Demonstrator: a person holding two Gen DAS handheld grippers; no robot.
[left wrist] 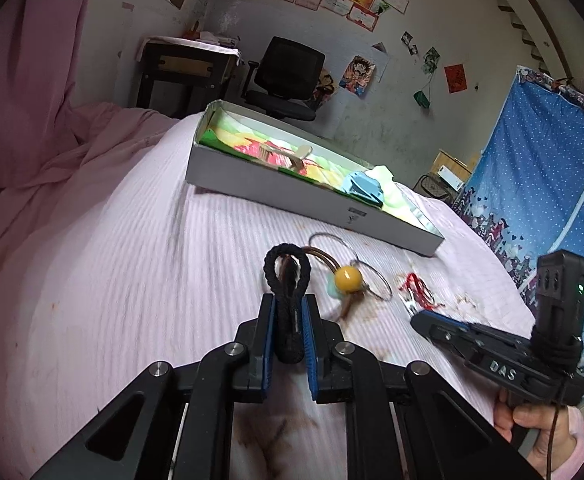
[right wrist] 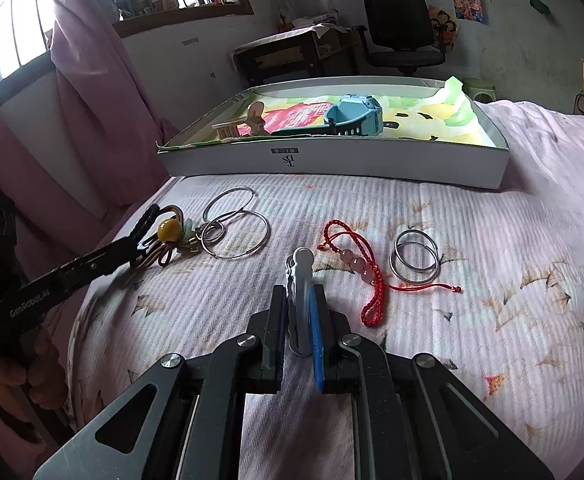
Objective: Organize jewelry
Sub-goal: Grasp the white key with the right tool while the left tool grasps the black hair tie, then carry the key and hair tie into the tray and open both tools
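Left gripper clamps one black braided cord loop, tied to a keychain with one yellow bead and three linked metal rings. Right gripper pinches one grey hair clip. Loose on the pink bed: one red string bracelet with pink beads, two more rings beside it. One white box behind holds one blue watch and one wooden comb.

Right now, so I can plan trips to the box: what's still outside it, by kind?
Rings: 5
Bracelet: 1
Keychain, in left tool: 1
Clip, in right tool: 1
Total: 8
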